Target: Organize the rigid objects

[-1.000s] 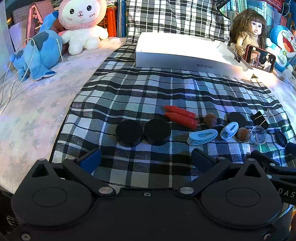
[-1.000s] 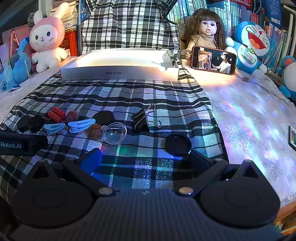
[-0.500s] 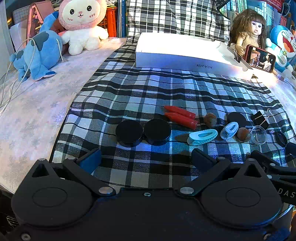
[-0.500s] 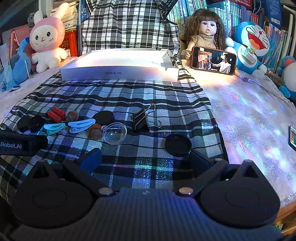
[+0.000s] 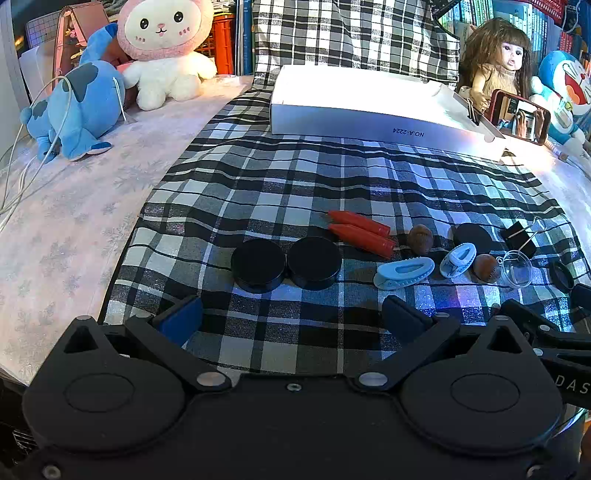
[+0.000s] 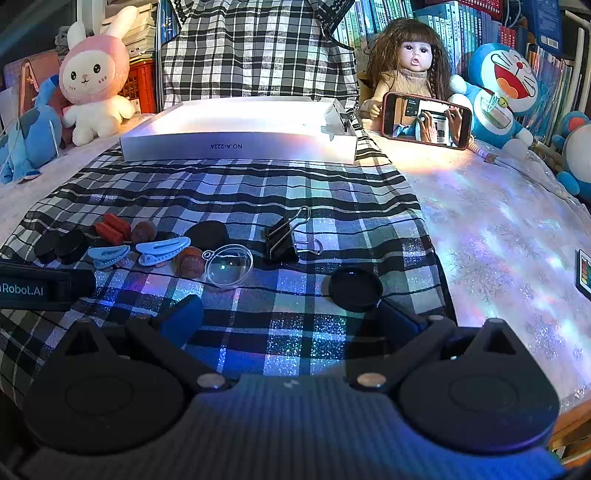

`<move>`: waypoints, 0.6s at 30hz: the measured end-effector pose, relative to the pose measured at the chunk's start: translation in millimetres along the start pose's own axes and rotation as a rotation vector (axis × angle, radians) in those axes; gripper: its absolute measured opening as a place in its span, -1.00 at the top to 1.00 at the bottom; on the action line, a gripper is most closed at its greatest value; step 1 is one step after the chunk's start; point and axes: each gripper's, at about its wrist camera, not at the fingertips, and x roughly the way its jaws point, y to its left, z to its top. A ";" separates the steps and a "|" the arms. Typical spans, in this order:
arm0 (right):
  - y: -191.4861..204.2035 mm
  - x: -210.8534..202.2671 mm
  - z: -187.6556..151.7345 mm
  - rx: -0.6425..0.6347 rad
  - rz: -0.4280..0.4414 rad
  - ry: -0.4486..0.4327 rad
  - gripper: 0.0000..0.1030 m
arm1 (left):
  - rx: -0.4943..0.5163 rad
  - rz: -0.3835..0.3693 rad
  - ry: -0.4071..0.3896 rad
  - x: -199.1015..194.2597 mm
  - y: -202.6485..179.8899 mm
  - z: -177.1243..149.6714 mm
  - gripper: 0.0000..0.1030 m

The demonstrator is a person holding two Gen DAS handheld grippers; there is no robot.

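Left wrist view shows nothing has shifted: the left gripper (image 5: 291,314) and right gripper (image 6: 291,317) both hover spread and empty, small objects unsorted on the plaid cloth (image 5: 295,184), white tray (image 5: 369,107) unfilled.

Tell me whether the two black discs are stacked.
No, the two black discs lie side by side on the checked cloth, edges touching.

Looking like a home bedroom or kid's room: plush rabbit (image 6: 94,83) & blue plush (image 5: 79,107) sitting on a snowflake-print cover (image 5: 62,221), doll (image 6: 406,70) leaning by crowded bookshelves (image 6: 480,26), plaid cloth (image 5: 295,184) lying over the surface w/ small household bits.
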 end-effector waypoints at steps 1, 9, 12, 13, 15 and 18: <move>0.0 0.0 -0.1 0.000 0.000 -0.001 -1.00 | 0.000 0.000 0.000 -0.2 -0.3 0.1 -1.00; 0.7 2.0 -0.8 0.002 -0.001 -0.009 -1.00 | 0.000 0.001 -0.001 -0.4 -0.7 0.2 -1.00; -0.1 1.1 -1.7 0.002 0.001 -0.014 -1.00 | 0.002 -0.001 -0.001 0.2 -0.7 1.0 -1.00; 0.0 0.2 -1.7 0.002 0.001 -0.017 -1.00 | 0.004 -0.002 -0.001 0.5 0.1 1.1 -1.00; -0.5 -1.2 -2.8 0.002 0.001 -0.023 -1.00 | 0.005 -0.003 -0.003 -2.3 -0.8 2.6 -1.00; -0.3 -0.9 -2.8 0.002 0.001 -0.027 -1.00 | 0.008 -0.006 -0.008 -2.9 -0.8 2.6 -1.00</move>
